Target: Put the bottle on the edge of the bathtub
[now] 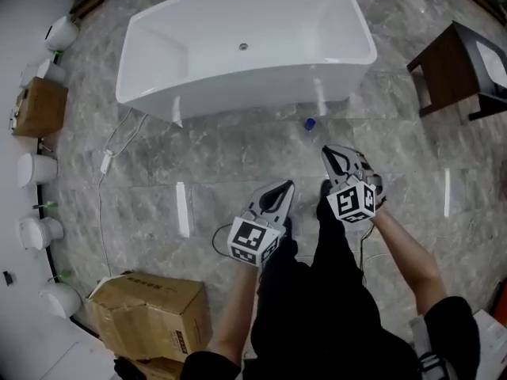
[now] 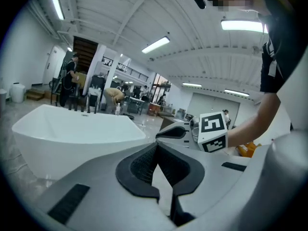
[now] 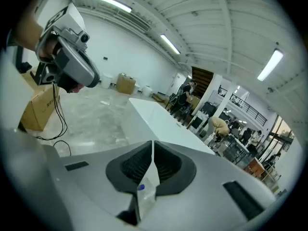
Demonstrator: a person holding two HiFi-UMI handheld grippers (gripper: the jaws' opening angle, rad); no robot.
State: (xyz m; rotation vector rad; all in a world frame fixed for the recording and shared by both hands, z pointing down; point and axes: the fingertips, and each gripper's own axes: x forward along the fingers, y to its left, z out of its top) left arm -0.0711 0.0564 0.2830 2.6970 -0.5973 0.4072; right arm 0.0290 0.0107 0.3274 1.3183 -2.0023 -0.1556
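Observation:
The white bathtub (image 1: pixel 245 42) stands on the grey marble floor at the top of the head view; it also shows as the bathtub (image 2: pixel 72 129) and the bathtub (image 3: pixel 163 121) in the two gripper views. A small clear bottle (image 1: pixel 309 123) with a blue cap lies on the floor just in front of the tub. Through the slit below my right gripper's jaws I see the bottle (image 3: pixel 142 189) on the floor beyond them, untouched. My right gripper (image 1: pixel 326 152) hovers over the floor a little nearer than the bottle, its jaw tips together and nothing held. My left gripper (image 1: pixel 285 187) hangs beside it, jaws also shut and empty.
Cardboard boxes (image 1: pixel 150 315) sit at the lower left and another box (image 1: pixel 40 105) by the left wall, among several white round fixtures (image 1: pixel 36 169). A dark wooden table (image 1: pixel 455 70) stands at the right. A cable with a plug (image 1: pixel 107 161) trails across the floor left of the tub.

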